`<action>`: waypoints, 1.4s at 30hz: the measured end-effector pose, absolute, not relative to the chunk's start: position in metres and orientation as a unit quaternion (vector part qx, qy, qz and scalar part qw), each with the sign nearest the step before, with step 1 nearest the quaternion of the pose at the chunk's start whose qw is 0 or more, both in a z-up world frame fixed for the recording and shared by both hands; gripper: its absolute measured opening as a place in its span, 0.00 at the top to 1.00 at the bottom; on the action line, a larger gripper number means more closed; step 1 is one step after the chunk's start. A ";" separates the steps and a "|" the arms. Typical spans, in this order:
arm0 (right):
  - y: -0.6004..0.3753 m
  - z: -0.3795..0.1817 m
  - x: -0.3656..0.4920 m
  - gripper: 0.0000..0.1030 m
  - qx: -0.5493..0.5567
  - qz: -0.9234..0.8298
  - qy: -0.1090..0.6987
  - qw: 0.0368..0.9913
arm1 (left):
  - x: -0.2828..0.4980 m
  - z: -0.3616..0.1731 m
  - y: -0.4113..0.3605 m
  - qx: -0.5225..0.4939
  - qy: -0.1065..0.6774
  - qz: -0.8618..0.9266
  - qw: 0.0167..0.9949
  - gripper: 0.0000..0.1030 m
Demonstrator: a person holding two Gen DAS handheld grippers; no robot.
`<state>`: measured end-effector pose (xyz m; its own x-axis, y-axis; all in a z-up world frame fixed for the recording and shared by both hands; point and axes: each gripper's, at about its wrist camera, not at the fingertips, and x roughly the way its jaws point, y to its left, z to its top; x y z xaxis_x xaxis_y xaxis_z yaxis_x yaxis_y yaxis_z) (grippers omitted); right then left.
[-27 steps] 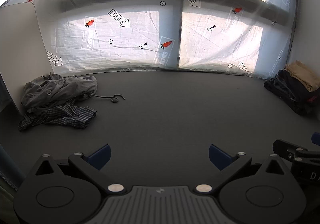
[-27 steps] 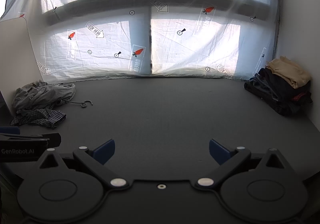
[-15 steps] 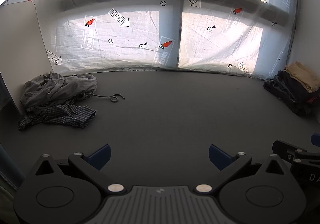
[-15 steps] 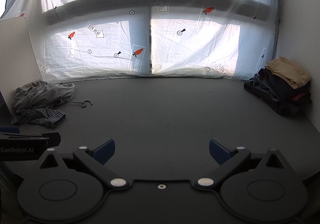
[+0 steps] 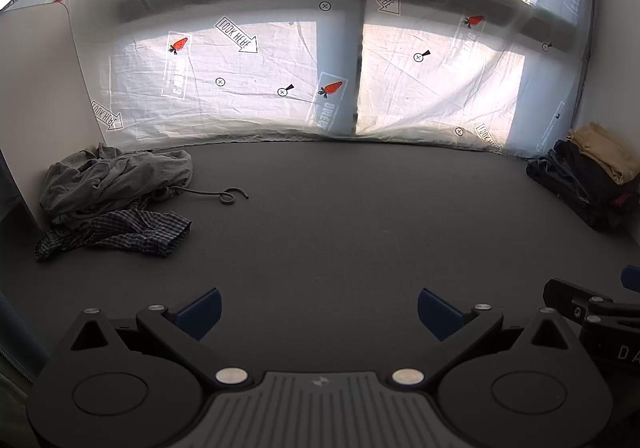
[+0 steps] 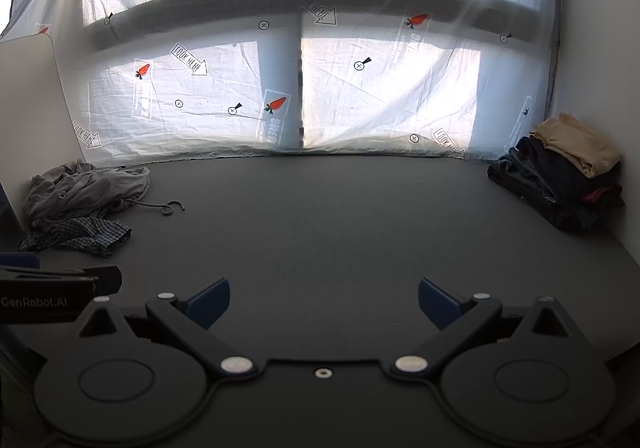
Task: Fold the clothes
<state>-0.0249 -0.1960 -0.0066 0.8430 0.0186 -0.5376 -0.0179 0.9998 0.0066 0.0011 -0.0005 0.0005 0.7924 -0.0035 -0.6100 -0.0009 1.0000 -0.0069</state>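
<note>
A crumpled grey garment [image 5: 116,177] [image 6: 86,187] with a loose drawstring lies at the far left of the dark table, on top of a checked garment [image 5: 120,234] [image 6: 76,234]. At the far right sits a stack of folded clothes [image 5: 588,177] [image 6: 560,179], dark pieces with a tan one on top. My left gripper [image 5: 319,308] hangs open over the near middle of the table, nothing between its blue pads. My right gripper [image 6: 323,302] is also open with nothing in it, level with the left one and to its right. Both stand well short of either pile.
The dark table [image 5: 340,215] runs back to a window covered with translucent printed sheeting [image 5: 280,79]. A white panel [image 5: 36,95] closes the left side and a white wall [image 6: 600,47] the right. Each gripper's body shows at the other view's edge.
</note>
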 end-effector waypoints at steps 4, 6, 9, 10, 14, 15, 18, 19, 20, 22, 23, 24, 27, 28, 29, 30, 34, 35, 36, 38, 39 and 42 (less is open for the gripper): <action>-0.196 -0.008 -0.025 0.01 0.001 0.009 0.280 0.960 | 0.001 0.000 0.000 -0.004 0.324 -0.001 0.946 0.00; -0.196 -0.008 -0.024 0.01 0.001 0.009 0.280 0.960 | 0.002 0.001 0.000 -0.003 0.324 -0.001 0.946 0.00; -0.195 -0.008 -0.023 0.01 0.000 0.010 0.280 0.960 | 0.002 0.000 0.000 -0.003 0.324 -0.001 0.946 0.00; -0.195 -0.009 -0.023 0.01 0.000 0.010 0.280 0.960 | 0.003 0.000 0.001 -0.003 0.324 -0.001 0.946 0.00; -0.195 -0.009 -0.023 0.01 0.000 0.010 0.279 0.960 | 0.003 0.000 0.001 -0.004 0.324 0.000 0.946 0.00; -0.195 -0.010 -0.023 0.01 0.000 0.010 0.279 0.960 | 0.003 0.000 0.001 -0.004 0.324 0.000 0.946 0.00; -0.195 -0.010 -0.022 0.01 0.000 0.010 0.279 0.960 | 0.005 0.000 0.001 -0.004 0.325 0.000 0.946 0.00; -0.196 -0.010 -0.022 0.01 0.000 0.010 0.280 0.960 | 0.005 0.000 0.001 -0.003 0.325 0.000 0.946 0.00; -0.196 -0.010 -0.021 0.01 0.000 0.010 0.280 0.960 | 0.005 0.000 0.001 -0.003 0.325 0.000 0.946 0.00; -0.196 -0.010 -0.021 0.01 0.000 0.010 0.280 0.960 | 0.006 0.000 0.000 -0.003 0.326 0.000 0.945 0.00; -0.196 -0.010 -0.021 0.01 -0.001 0.010 0.279 0.960 | 0.006 0.000 0.000 -0.004 0.326 0.000 0.946 0.00; -0.196 -0.010 -0.020 0.01 -0.002 0.010 0.280 0.960 | 0.006 0.000 0.000 -0.004 0.325 0.001 0.946 0.00; -0.197 -0.011 -0.018 0.01 -0.001 0.009 0.280 0.960 | 0.009 0.000 -0.001 -0.004 0.325 0.002 0.946 0.00; -0.197 -0.011 -0.016 0.01 -0.002 0.009 0.280 0.960 | 0.009 0.001 -0.002 -0.004 0.325 0.002 0.946 0.00; -0.197 -0.010 -0.015 0.01 -0.002 0.009 0.280 0.960 | 0.010 0.001 -0.002 -0.005 0.325 0.002 0.946 0.00; -0.198 -0.010 -0.014 0.01 -0.002 0.009 0.280 0.960 | 0.010 0.001 -0.003 -0.006 0.325 0.002 0.946 0.00; -0.199 -0.010 -0.009 0.01 0.000 0.008 0.283 0.959 | 0.013 0.002 -0.004 -0.004 0.325 0.001 0.946 0.00; -0.199 -0.010 -0.008 0.01 0.002 0.007 0.284 0.959 | 0.014 0.002 -0.003 -0.003 0.327 0.001 0.945 0.00; -0.199 -0.010 -0.006 0.01 0.004 0.007 0.285 0.959 | 0.014 0.002 -0.003 -0.001 0.328 0.001 0.945 0.00; -0.199 -0.011 -0.004 0.01 0.007 0.006 0.286 0.958 | 0.014 0.002 -0.003 0.001 0.330 -0.002 0.944 0.00; -0.199 -0.011 -0.002 0.01 0.006 0.005 0.286 0.958 | 0.016 0.001 -0.003 0.002 0.332 -0.004 0.943 0.00; -0.202 -0.013 0.003 0.01 0.006 0.002 0.289 0.957 | 0.020 -0.002 -0.005 0.004 0.339 -0.008 0.941 0.00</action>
